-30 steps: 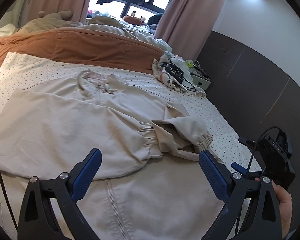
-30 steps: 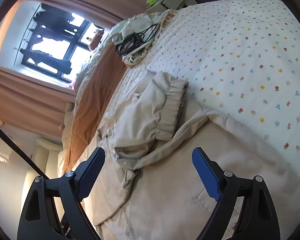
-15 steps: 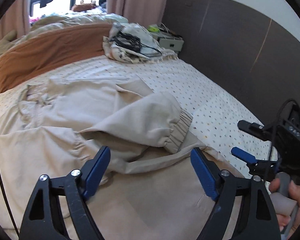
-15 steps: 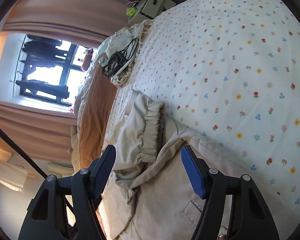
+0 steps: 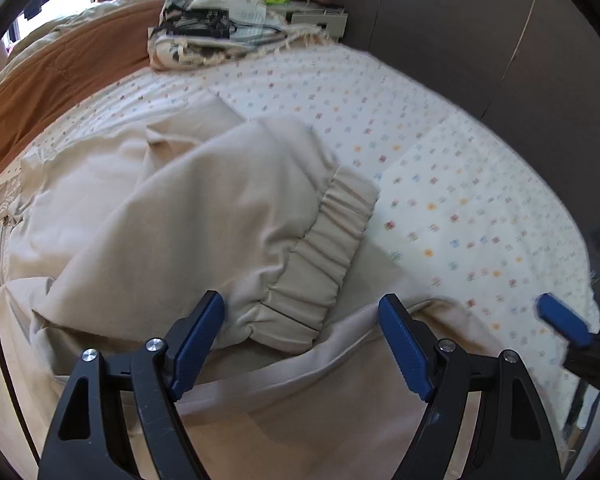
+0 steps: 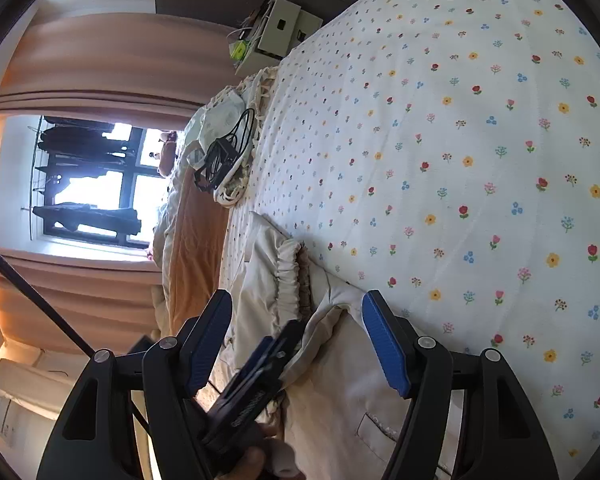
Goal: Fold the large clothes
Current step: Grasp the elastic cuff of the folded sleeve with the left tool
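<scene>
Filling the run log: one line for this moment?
stage: reaching sleeve cuff | left gripper: open, jaws just narrowed, straddling cuff | right gripper: open | jacket: on bed

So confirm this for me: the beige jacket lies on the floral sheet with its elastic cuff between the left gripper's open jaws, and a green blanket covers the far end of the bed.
One thing is wrong: the blanket is orange-brown, not green, as the left wrist view shows. The rest holds: the beige jacket lies on the floral sheet, its elastic cuff between the open jaws of the left gripper.
</scene>
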Tool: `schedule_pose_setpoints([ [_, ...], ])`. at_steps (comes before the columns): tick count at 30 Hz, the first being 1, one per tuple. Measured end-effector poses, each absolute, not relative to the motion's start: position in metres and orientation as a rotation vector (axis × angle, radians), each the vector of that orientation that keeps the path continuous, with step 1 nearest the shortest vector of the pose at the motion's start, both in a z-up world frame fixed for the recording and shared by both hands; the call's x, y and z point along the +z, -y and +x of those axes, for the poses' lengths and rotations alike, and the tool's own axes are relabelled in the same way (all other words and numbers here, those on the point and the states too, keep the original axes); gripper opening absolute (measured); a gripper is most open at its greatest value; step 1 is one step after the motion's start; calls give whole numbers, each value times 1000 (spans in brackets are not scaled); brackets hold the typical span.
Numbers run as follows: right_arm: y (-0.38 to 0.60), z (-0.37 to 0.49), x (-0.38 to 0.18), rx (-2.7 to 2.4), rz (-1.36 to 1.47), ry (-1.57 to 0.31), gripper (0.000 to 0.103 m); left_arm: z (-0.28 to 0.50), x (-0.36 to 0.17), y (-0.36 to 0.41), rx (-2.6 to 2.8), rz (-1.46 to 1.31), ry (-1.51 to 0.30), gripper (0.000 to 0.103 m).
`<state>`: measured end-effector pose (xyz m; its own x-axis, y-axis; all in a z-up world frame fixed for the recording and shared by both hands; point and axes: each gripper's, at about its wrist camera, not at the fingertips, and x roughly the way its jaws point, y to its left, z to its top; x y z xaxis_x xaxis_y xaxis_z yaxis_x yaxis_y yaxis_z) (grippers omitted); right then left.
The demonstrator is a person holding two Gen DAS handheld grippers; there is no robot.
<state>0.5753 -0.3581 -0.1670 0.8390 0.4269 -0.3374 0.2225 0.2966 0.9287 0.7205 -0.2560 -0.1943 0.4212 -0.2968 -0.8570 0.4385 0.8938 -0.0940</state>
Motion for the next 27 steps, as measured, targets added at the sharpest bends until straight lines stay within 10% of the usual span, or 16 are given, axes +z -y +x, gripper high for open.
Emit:
schedule_pose_setpoints([
  [5,363,572,-167,148,1291,-589,66,729,-206,252,-427,129,-1069,77],
  [11,360,574,-170,159,1302,-595,66,734,-202,236,-408,100,-1063,40],
  [27,313,612,-177,282,1239,-703,66,690,-67,149,-383,-43,-826,32],
])
